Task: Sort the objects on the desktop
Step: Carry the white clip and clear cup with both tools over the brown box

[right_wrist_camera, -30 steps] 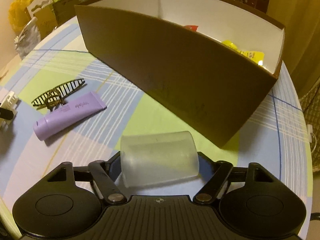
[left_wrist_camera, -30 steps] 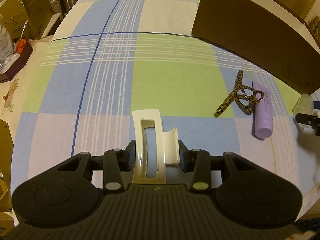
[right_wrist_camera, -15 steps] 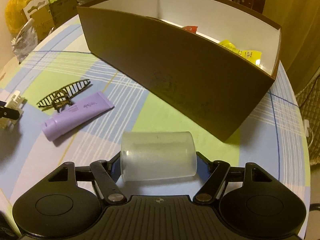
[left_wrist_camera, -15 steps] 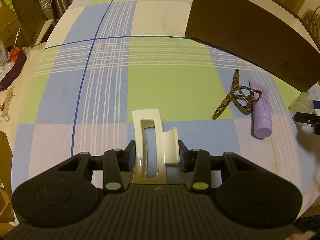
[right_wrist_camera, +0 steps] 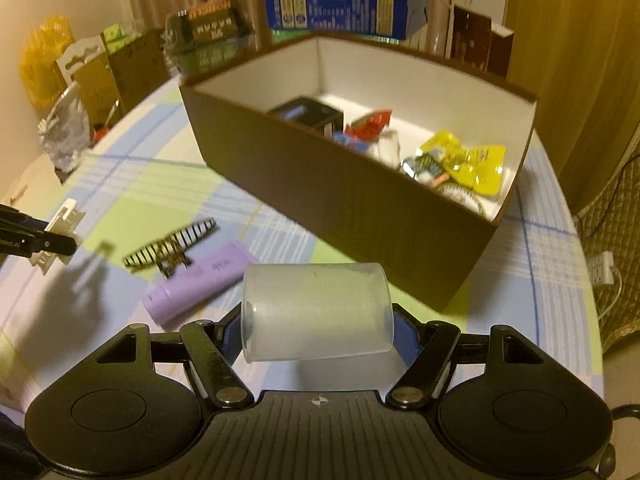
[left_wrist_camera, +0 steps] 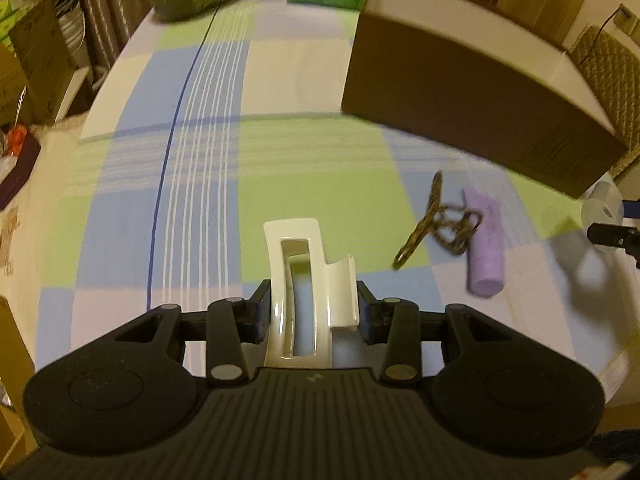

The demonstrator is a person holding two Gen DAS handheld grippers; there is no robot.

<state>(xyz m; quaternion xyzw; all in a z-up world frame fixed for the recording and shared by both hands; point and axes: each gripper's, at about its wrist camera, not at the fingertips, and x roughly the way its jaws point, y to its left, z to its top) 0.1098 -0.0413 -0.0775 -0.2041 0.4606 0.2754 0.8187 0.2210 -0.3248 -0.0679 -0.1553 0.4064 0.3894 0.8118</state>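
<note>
My left gripper [left_wrist_camera: 312,312] is shut on a cream hair claw clip [left_wrist_camera: 308,280], held above the checked tablecloth [left_wrist_camera: 192,184]. My right gripper [right_wrist_camera: 318,332] is shut on a frosted plastic cup [right_wrist_camera: 316,312] lying sideways between its pads, lifted off the cloth. A leopard-print hair clip [left_wrist_camera: 440,220] [right_wrist_camera: 172,246] and a purple tube [left_wrist_camera: 486,248] [right_wrist_camera: 200,284] lie on the cloth between the two grippers. The brown box [right_wrist_camera: 360,200] [left_wrist_camera: 472,104] stands beyond them; its white inside holds several packets and small items. The left gripper with its clip [right_wrist_camera: 60,236] shows at the left edge of the right wrist view.
Green and blue cartons [right_wrist_camera: 340,4] and a dark box [right_wrist_camera: 208,28] stand past the brown box at the table's far edge. Cardboard boxes and bags [right_wrist_camera: 60,76] crowd the floor at left. A woven chair [right_wrist_camera: 616,280] and power strip [right_wrist_camera: 598,268] are at right.
Both grippers have risen with their loads. The right wrist view now looks over the box wall at its contents. The clip, tube and box lie where they were.
</note>
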